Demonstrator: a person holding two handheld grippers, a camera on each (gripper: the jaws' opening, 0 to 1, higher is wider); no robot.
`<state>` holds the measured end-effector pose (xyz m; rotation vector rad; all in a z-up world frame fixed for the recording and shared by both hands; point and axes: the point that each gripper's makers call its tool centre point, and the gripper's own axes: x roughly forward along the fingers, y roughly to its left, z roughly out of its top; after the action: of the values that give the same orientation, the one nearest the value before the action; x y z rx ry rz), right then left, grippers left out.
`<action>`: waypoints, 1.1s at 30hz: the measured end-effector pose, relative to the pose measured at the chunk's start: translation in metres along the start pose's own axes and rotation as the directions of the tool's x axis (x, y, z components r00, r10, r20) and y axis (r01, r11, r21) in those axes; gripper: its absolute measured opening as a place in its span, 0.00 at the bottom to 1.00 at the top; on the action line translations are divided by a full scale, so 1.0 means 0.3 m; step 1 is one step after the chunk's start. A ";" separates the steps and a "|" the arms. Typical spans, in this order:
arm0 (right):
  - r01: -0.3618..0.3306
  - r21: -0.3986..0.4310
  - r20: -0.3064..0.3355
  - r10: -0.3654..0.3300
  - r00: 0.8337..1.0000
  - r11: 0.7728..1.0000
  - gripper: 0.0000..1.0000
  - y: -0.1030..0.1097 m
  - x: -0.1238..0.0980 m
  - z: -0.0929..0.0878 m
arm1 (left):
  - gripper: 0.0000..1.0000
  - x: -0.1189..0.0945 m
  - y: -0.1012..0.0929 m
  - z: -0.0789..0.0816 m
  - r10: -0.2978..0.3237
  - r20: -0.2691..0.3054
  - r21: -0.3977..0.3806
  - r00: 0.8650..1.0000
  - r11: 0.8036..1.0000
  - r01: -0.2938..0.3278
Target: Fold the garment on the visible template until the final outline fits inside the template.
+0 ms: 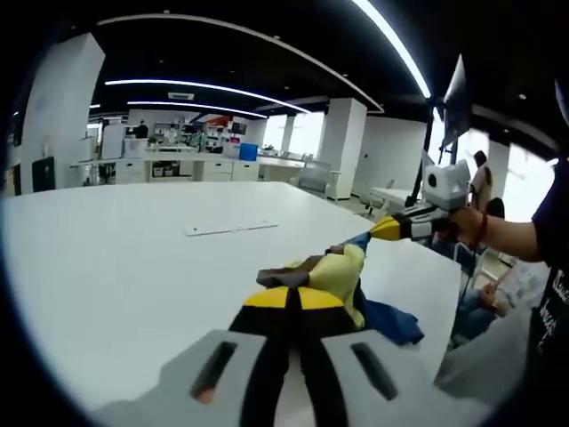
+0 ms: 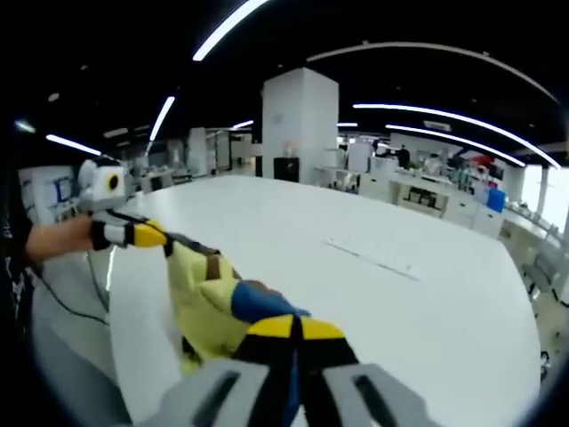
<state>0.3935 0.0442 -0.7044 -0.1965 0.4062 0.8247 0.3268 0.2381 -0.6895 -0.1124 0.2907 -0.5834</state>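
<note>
The white table point(image 1: 116, 267) occupied most of both views. On its far surface lay a thin rectangular outline point(image 1: 231, 229), probably the template, though the marking was too faint to confirm.

The garment point(image 1: 342, 276), yellow with blue and brown parts, hung bunched between the two grippers near the table's edge, well apart from that outline. It showed no flat, folded shape.

The left gripper point(image 1: 289, 298) had its jaws closed together on a bunched part of the garment. In the right gripper view it appeared from the left, pinching the fabric's far end. The right gripper point(image 2: 293, 327) likewise had its jaws pressed narrow on a fold of yellow and blue cloth; in the left gripper view its yellow tip met the garment's upper corner.

Judged from this state, the task stood at an early stage: the garment was lifted and held by both ends. Remaining work comprised laying it on the outline, folding it, and checking that its edges fell inside.
</note>
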 end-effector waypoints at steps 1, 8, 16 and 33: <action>0.010 0.004 0.005 -0.010 1.000 1.000 0.00 -0.016 -0.003 0.012 | 0.00 0.005 0.002 0.014 -0.021 -0.001 -0.009 1.000 1.000 0.021; 0.067 0.042 0.044 -0.069 0.997 0.997 0.00 -0.115 -0.022 0.079 | 0.00 0.026 0.045 0.099 -0.081 0.011 0.018 0.997 0.997 0.081; 0.117 0.067 0.044 -0.121 0.992 0.991 0.00 -0.201 -0.006 0.117 | 0.00 0.099 0.133 0.157 -0.080 0.024 -0.027 0.997 0.996 0.080; 0.217 0.172 0.002 -0.221 0.975 0.961 0.00 -0.385 0.175 0.110 | 0.00 0.311 0.320 0.168 0.047 0.018 -0.079 0.999 0.996 -0.045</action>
<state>0.5205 0.0134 -0.6953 -0.0714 0.4244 0.5702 0.4668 0.2668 -0.6815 -0.1865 0.2962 -0.5251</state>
